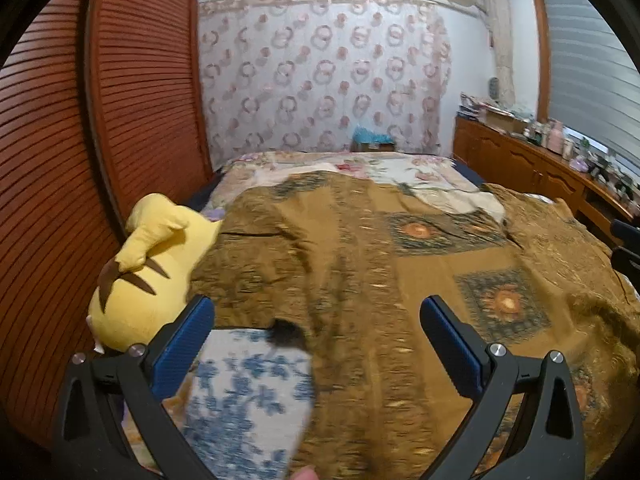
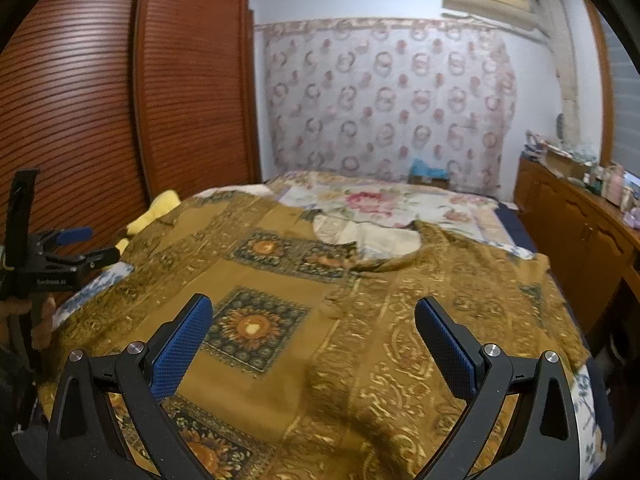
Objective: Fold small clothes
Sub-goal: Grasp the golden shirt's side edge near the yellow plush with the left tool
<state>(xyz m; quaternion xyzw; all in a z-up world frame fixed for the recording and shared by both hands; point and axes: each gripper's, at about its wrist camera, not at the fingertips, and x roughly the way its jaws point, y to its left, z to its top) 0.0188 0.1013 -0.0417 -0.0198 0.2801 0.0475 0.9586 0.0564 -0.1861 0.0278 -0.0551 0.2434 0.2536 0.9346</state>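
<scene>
A mustard-brown patterned garment (image 1: 360, 248) with sunflower squares lies spread flat over the bed; it also fills the right wrist view (image 2: 320, 300), its neckline (image 2: 384, 256) toward the far end. My left gripper (image 1: 316, 312) is open and empty above the garment's left part. My right gripper (image 2: 314, 312) is open and empty above the garment's near middle. The left gripper also shows at the left edge of the right wrist view (image 2: 80, 246), over the garment's left side.
A blue-and-white floral cloth (image 1: 248, 392) lies under the garment's near left edge. A yellow plush toy (image 1: 152, 264) sits at the bed's left side by the louvred wooden wardrobe (image 1: 120, 120). A floral bedsheet (image 2: 380, 204) covers the far bed. A cluttered wooden dresser (image 2: 580, 220) stands at right.
</scene>
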